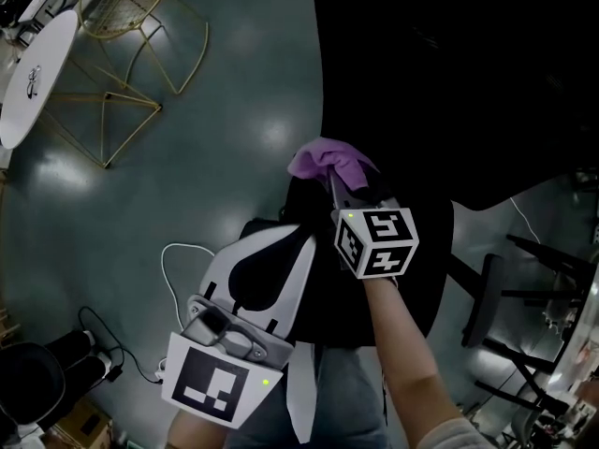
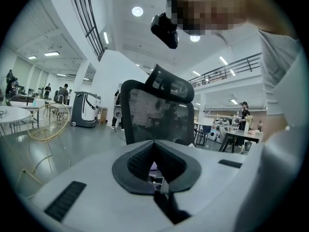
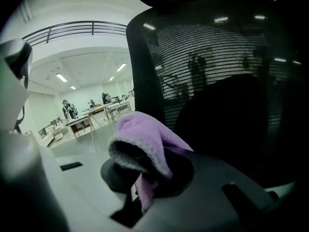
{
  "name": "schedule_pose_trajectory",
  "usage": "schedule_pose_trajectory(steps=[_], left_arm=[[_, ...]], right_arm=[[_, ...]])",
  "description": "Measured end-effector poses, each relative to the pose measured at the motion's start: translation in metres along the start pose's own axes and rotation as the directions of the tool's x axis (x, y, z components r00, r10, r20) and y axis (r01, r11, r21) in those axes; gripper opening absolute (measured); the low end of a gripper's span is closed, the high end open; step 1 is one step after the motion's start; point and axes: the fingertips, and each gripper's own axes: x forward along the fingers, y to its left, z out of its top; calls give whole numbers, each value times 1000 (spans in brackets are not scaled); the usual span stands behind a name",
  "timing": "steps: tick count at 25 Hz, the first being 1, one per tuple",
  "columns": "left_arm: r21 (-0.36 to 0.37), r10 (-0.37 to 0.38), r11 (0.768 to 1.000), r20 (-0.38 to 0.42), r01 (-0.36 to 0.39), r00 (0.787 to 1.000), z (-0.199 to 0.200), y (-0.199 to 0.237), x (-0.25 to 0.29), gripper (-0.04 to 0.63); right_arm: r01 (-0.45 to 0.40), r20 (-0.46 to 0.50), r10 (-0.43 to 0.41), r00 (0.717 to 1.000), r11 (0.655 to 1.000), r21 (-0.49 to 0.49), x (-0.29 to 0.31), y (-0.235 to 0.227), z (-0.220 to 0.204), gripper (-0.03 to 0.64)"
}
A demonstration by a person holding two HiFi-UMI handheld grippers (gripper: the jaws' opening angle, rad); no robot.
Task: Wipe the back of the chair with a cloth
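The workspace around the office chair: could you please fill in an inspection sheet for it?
Surface: glossy grey-green floor, with light reflections.
Job's things: black mesh-back office chair; purple cloth held close to its back. I cannot tell whether they touch.
Clutter: dark object at the lower-left edge, too dim to name.
Grippers: right gripper is shut on the purple cloth; left gripper is shut, holds nothing and hangs short of the chair.
Cables: white cable looped on the floor; black cable beside it.
Surroundings: gold wire chair and round white table stand apart from the office chair; people are visible far off.
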Motion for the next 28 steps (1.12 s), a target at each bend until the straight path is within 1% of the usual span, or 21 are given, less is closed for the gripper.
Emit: schedule_pose_trajectory(steps=[11, 18, 25, 28], left_arm=[[-12, -3, 1000, -13, 3, 1000, -12, 1, 1, 12], [-22, -3, 1000, -19, 3, 1000, -21, 3, 4, 12], [-39, 11, 999, -24, -12, 1000, -33, 9, 4, 12], [-43, 11, 999, -36, -12, 999, -37, 11, 4, 12]], right_arm=[[0, 45, 1, 999, 1000, -15, -1, 0, -2, 48], [-6, 3, 6, 1000, 1000, -23, 4, 0, -31, 48], [3, -56, -4, 998, 1000, -2, 13, -6, -65, 48], [8, -62, -8, 998, 1000, 9, 16, -7, -69, 48]])
